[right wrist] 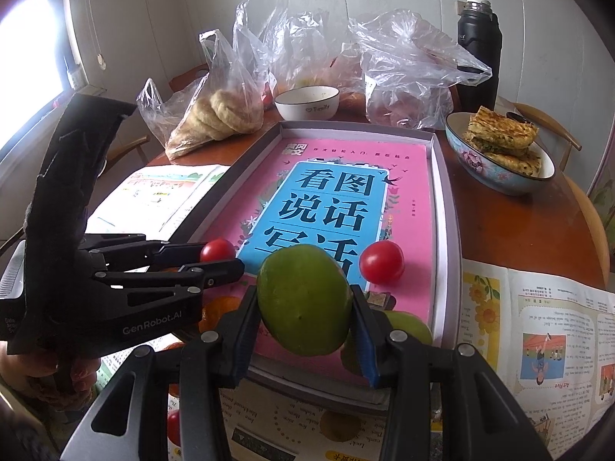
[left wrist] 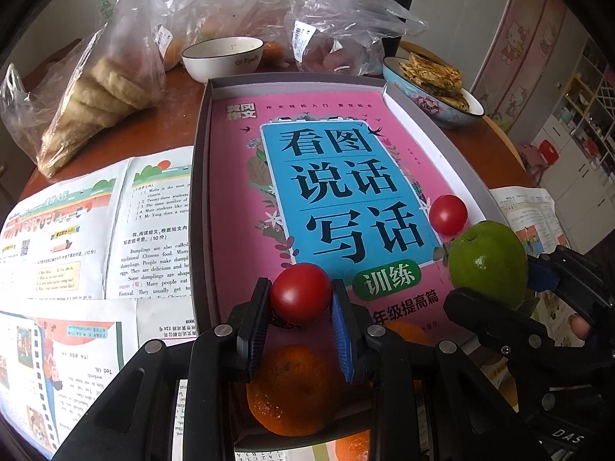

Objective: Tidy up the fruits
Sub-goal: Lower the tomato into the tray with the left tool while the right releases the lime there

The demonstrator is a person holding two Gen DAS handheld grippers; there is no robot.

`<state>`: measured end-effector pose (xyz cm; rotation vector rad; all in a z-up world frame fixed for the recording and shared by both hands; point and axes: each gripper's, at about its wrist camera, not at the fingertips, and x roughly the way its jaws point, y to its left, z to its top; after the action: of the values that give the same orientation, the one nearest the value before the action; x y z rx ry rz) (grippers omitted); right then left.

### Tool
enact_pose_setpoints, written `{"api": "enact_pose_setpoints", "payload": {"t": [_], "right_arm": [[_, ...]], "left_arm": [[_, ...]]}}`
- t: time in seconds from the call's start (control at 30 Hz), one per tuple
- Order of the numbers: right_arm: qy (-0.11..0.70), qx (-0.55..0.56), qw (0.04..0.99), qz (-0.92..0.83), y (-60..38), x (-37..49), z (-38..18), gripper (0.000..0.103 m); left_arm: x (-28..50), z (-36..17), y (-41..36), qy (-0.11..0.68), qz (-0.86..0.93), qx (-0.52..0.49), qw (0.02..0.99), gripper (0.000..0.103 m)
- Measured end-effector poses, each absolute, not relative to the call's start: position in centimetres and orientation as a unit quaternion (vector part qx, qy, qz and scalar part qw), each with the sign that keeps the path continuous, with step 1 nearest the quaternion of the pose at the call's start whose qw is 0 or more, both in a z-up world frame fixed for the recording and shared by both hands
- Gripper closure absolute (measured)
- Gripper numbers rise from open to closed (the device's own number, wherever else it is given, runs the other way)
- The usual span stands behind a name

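Observation:
My left gripper (left wrist: 300,299) is shut on a red cherry tomato (left wrist: 300,292) and holds it above the near end of the grey tray (left wrist: 200,176), which is lined with a pink book. The left gripper also shows in the right wrist view (right wrist: 217,259). My right gripper (right wrist: 305,309) is shut on a green fruit (right wrist: 305,305), held over the tray's near edge; that fruit also shows in the left wrist view (left wrist: 488,259). A second tomato (left wrist: 447,214) lies in the tray at the right. An orange (left wrist: 292,388) lies under my left gripper. Another green fruit (right wrist: 409,324) lies behind my right gripper.
Plastic bags of bread (right wrist: 219,115) and fruit (right wrist: 407,92), a white bowl (right wrist: 307,103), a blue bowl of pancakes (right wrist: 499,150) and a black flask (right wrist: 478,50) stand at the back. Printed paper sheets (left wrist: 77,238) cover the table around the tray. A loose tomato (right wrist: 173,426) lies at the near left.

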<state>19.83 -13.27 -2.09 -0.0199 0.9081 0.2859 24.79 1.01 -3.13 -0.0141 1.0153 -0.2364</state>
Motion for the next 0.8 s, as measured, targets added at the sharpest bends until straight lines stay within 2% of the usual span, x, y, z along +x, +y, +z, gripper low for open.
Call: {"api": "enact_pose_setpoints", "payload": {"t": [0.8], "right_arm": [[0.451,-0.025,0.881,0.141,-11.9,20.7,-3.2,0.058]], "left_arm": [[24.1,-2.9,1.4,0.481,-0.114,-0.009,0.869,0.072]]}}
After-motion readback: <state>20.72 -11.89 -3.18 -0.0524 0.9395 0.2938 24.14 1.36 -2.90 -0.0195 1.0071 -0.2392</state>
